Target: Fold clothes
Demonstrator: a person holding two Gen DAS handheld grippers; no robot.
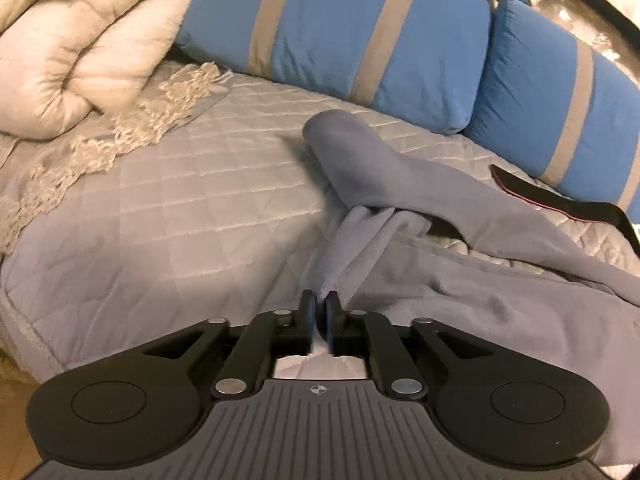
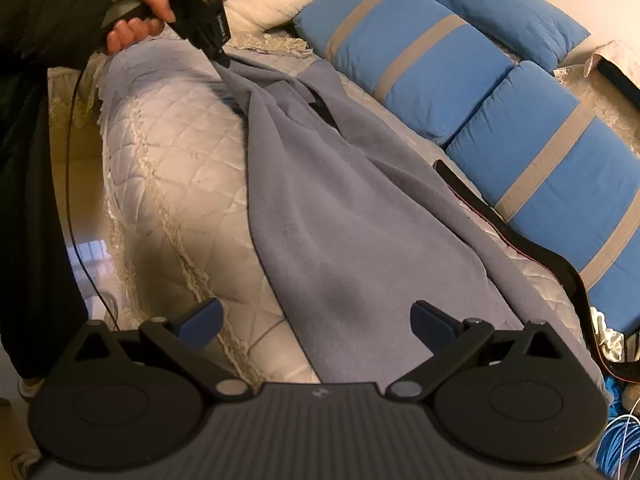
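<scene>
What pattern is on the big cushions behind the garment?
Blue cushions with grey-beige stripes, clearest in the right wrist view.

Left wrist view: close, low over bed point(image 1: 120, 208). Right wrist view: higher, lengthwise. Shared: blue pillows point(image 1: 340, 40).

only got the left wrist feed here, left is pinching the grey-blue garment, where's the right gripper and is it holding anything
Observer: The right gripper is open, its fingers spread wide above the grey-blue garment, holding nothing.
Operator: how does the garment lie on that side
Observer: It runs as one long draped band across the quilted bedspread, from the left gripper down toward the right one.
Operator: anything near the bed edge i should watch
Observer: A black strap lies between the garment and the blue striped pillows, and a thin black cable hangs below the hand that holds the left gripper.
</scene>
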